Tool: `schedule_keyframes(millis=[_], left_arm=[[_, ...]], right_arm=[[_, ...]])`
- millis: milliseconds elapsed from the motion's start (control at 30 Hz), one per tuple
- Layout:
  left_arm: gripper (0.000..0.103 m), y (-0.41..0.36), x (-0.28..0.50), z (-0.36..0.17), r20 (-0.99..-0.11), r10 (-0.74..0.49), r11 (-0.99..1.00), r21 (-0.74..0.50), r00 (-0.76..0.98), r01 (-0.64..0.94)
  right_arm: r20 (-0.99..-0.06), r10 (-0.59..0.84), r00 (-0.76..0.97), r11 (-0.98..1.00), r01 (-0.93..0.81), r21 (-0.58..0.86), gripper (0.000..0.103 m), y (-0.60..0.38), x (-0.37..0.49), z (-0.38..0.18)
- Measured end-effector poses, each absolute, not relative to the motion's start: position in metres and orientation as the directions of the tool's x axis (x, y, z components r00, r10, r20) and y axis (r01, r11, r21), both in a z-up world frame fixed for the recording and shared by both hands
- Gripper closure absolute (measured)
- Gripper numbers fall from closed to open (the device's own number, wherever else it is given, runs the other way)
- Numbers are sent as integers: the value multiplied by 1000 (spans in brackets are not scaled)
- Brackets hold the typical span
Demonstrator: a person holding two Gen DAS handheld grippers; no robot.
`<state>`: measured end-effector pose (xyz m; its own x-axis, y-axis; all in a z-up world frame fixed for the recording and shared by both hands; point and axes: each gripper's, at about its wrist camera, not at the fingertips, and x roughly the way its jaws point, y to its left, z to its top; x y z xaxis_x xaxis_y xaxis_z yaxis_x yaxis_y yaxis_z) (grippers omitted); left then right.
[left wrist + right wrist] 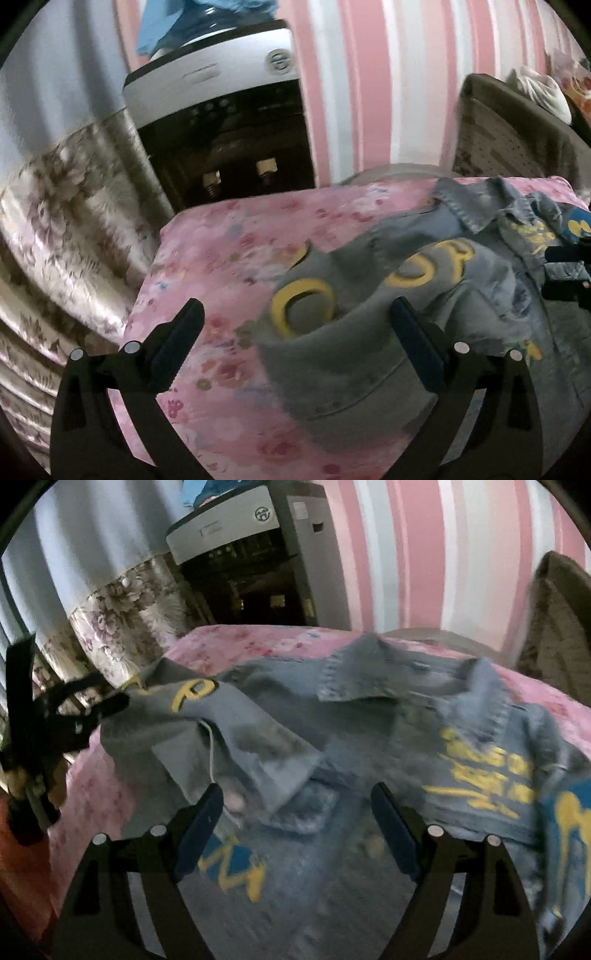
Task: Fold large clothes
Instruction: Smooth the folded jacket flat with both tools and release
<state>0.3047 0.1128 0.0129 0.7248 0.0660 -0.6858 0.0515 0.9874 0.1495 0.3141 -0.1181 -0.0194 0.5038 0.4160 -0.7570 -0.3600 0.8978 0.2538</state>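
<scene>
Two grippers hang over a denim jacket [369, 716] spread on the pink floral bedcover [221, 251]. Left gripper [295, 332] gapes wide above the sleeve [332, 332] with yellow lettering; right gripper [297, 812] likewise stands spread above the jacket's front.

Both wrist views low, close over bed [221, 258], facing striped wall [369, 92]; share denim jacket [369, 738].

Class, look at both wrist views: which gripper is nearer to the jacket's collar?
Right. The right gripper hovers open over the jacket's front, just below the collar. The left gripper is open over the sleeve, farther from it.
</scene>
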Motion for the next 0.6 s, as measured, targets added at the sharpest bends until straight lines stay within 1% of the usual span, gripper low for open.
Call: schedule_keyframes(millis=[67, 100, 167, 200, 233, 267, 300, 400, 433, 500, 567, 600], left_arm=[[3, 119, 306, 4, -699, 52, 991, 126, 714, 51], [3, 121, 308, -2, -707, 42, 992, 113, 706, 54], [3, 121, 311, -12, -718, 33, 992, 106, 695, 62], [3, 119, 313, -18, -724, 33, 992, 107, 689, 65], [3, 118, 314, -21, -727, 32, 992, 107, 686, 67], [3, 116, 314, -24, -730, 32, 992, 109, 683, 69], [3, 114, 314, -25, -728, 37, 991, 117, 685, 71], [3, 108, 306, -14, -703, 44, 988, 137, 709, 74], [3, 108, 304, -9, -693, 40, 988, 134, 719, 74], [3, 110, 297, 7, -669, 11, 991, 108, 743, 83], [3, 112, 294, 20, -659, -21, 994, 67, 752, 86], [3, 113, 293, 23, -658, -37, 994, 50, 752, 93]], right_arm=[[-769, 439, 464, 888, -355, 292, 24, -108, 326, -30], [-773, 444, 452, 886, -349, 305, 32, -104, 331, -35], [-782, 466, 413, 876, -342, 342, 41, -97, 339, -48], [-780, 480, 401, 869, -336, 363, 52, -94, 343, -52], [-779, 490, 392, 865, -331, 377, 75, -91, 346, -57], [-784, 467, 409, 877, -326, 352, 89, -88, 347, -58], [-779, 462, 425, 880, -330, 342, 97, -87, 348, -57], [-756, 419, 503, 901, -332, 278, 98, -95, 340, -38], [-746, 370, 553, 919, -333, 209, 98, -102, 332, -24], [-742, 297, 601, 940, -320, 116, 98, -119, 326, -4], [-722, 139, 678, 967, -249, -47, 98, -146, 315, 18], [-714, 90, 694, 970, -223, -95, 98, -155, 312, 23]])
